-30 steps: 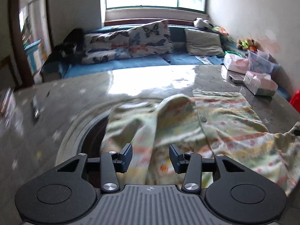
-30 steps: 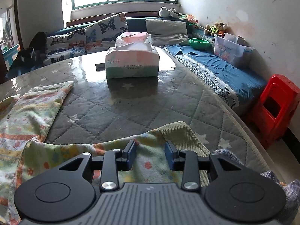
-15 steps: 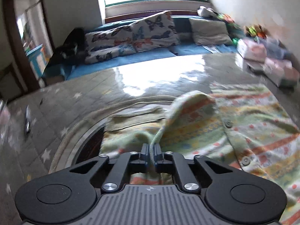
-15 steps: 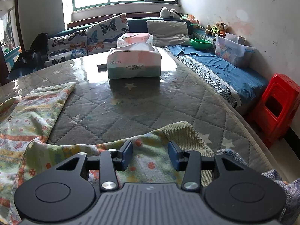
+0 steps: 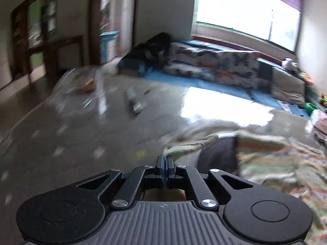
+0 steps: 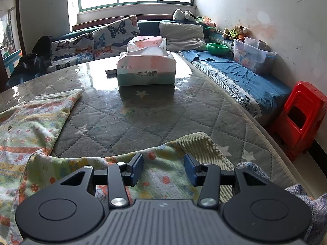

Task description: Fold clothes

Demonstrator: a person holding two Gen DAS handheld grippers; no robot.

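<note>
A pale green patterned shirt with buttons lies spread on the quilted grey table. In the blurred left wrist view my left gripper is shut on a green edge of the shirt, which stretches away to the right where the rest lies. My right gripper stands open just above the shirt's sleeve near the front right table edge, with cloth showing between its blue pads.
Two tissue packs sit mid-table beyond the shirt. A small dark object and a clear bag lie at the table's left. A sofa with butterfly cushions runs behind; a red stool stands at the right.
My left gripper closed on the shirt's edge and has swung sharply left, pulling that edge with it. My right gripper opened wider over the sleeve and hardly moved.
</note>
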